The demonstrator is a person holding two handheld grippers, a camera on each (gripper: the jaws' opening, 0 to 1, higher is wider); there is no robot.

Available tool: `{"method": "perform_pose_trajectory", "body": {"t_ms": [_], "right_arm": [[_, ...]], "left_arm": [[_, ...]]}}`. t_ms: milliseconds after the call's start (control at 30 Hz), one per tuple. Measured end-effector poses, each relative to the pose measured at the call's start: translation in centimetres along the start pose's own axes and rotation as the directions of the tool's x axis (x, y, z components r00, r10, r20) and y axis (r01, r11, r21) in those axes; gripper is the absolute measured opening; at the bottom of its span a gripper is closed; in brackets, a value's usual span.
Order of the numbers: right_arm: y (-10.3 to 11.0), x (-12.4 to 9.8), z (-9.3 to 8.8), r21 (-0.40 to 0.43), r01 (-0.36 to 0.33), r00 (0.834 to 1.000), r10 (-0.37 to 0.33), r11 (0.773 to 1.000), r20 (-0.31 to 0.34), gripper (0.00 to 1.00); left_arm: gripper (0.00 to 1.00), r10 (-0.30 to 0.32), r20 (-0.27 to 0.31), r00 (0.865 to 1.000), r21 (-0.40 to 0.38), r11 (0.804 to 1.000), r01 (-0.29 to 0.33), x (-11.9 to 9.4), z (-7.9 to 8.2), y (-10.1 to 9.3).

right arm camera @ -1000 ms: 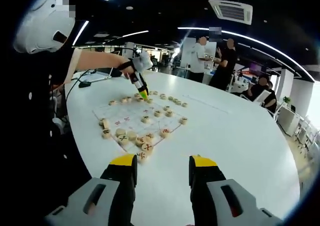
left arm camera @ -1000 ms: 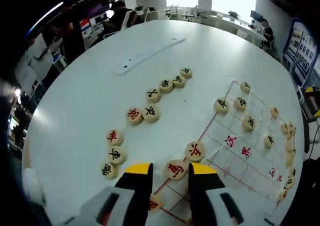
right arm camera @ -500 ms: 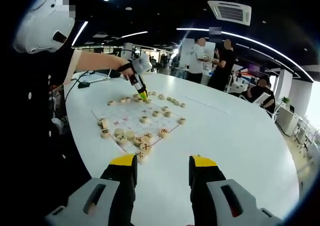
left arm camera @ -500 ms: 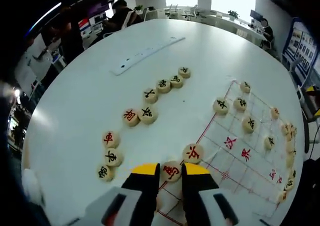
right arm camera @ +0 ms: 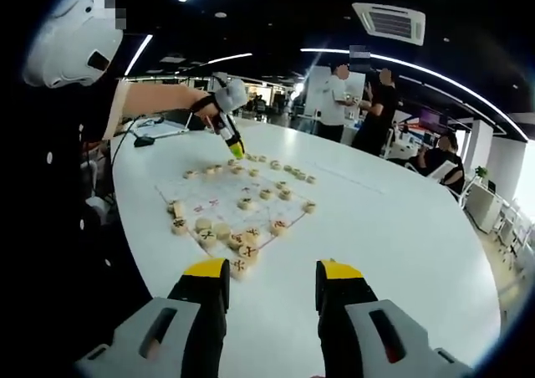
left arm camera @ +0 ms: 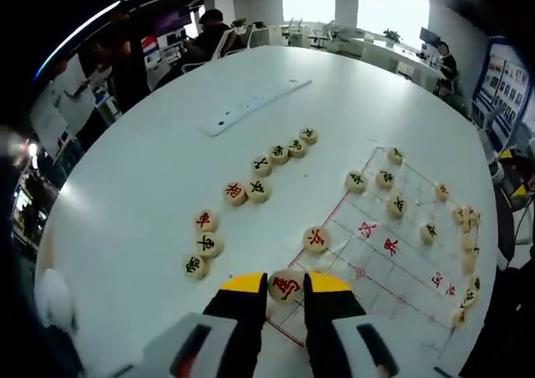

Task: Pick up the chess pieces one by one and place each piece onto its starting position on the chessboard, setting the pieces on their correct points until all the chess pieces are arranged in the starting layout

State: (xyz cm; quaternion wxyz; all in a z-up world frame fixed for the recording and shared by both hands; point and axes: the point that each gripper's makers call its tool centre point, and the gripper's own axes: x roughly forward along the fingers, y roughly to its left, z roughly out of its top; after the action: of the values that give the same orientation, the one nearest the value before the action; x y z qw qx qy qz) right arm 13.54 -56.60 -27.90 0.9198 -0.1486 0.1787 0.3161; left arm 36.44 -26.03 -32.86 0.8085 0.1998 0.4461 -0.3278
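Left tool (left arm camera: 286,288) pinching red-character chess piece (left arm camera: 285,287), bottom centre of left gripper view, raised over chessboard (left arm camera: 393,252) near corner. Board spreads right and up-frame; open points lie that way. Red characters on board mid-band, not clearly readable. Right tool (right arm camera: 272,279) spread, empty, above table (right arm camera: 393,227), far from board.

Bare table (left arm camera: 150,169) lies left of the loose pieces (left arm camera: 247,191); the chessboard (left arm camera: 393,244) centre is open (pieces line its far right edge).
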Motion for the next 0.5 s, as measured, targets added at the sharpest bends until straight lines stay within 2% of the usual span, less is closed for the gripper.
{"method": "perform_pose_trajectory", "body": {"t_ms": [100,267,500], "right_arm": [[0.4,0.3,0.5,-0.012,-0.014,1.0,0.014,1.0,0.007,0.42],[1.0,0.5,0.9,-0.029,-0.031,0.999,0.031,0.999,0.011,0.42],[1.3,0.3,1.0,-0.038,-0.032,0.999,0.033,0.999,0.009,0.42]], "left_arm": [[0.2,0.004,0.004,1.0,0.0,1.0,-0.004,-0.8,-1.0,-0.1],[0.2,0.006,-0.002,1.0,-0.013,1.0,-0.006,-1.0,-2.4,0.2],[0.2,0.019,-0.012,1.0,-0.039,0.999,-0.02,-0.2,-3.0,1.0]]}}
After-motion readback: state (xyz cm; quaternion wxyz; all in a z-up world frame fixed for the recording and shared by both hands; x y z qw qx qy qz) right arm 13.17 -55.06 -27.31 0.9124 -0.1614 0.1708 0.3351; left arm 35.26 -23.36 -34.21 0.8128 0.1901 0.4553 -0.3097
